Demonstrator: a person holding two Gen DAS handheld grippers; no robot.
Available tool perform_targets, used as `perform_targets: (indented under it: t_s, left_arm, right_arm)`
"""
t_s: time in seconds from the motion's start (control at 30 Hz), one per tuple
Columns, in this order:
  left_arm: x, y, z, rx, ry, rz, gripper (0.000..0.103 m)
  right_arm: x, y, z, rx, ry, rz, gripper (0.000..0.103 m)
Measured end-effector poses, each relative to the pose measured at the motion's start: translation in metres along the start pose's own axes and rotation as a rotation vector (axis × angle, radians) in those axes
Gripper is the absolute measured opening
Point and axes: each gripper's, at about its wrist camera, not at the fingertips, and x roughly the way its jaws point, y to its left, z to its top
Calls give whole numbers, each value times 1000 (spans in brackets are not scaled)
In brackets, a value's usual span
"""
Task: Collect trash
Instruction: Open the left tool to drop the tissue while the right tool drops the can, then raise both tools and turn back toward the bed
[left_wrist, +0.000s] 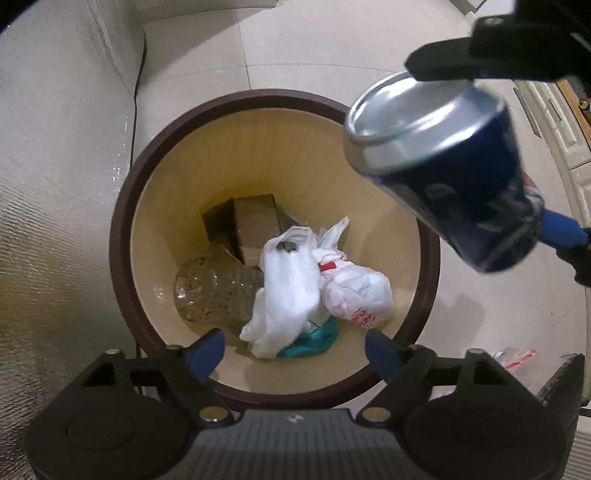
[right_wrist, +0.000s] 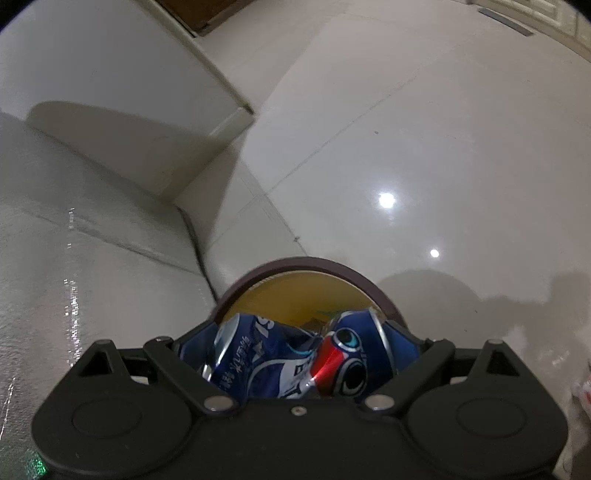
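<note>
One crushed can (right_wrist: 295, 354) lies crosswise, gripped by right tool (right_wrist: 299, 350); left tool (left_wrist: 295, 349) open above bin (left_wrist: 122, 236)

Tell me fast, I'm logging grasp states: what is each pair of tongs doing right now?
Left tongs: open, holding nothing, above the trash bin.
Right tongs: shut on the crushed blue soda can.

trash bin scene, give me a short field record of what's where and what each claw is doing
bin: round trash bin, dark brown rim, cream inside, on the tiled floor
inside bin: white plastic bags, clear plastic bottle, cardboard box, teal scrap
left claw: open, empty, above the bin
right claw: shut on crushed blue can, at the bin's right rim
on floor: red and white wrapper, right of the bin
</note>
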Motion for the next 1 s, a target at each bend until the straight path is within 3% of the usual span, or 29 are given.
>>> perform_targets:
  t_s: [0.1,0.23,0.5,1.0]
  left_arm:
    - [-3,1,0,4,0,15,95]
    - [-5,-2,0,26,-1,38,98]
    - [-15,-2,-2,1,-15,71,102]
    - [-43,1,-19,-10,-52,122,103]
  right_arm:
    - [6,3,-2,-39,7,11,103]
    - [10,7,-4,-102,18,-22,103]
    - [9,3,-4,-192,57,-101,103]
    - [-3,-10,-18,-304,111,-150,103]
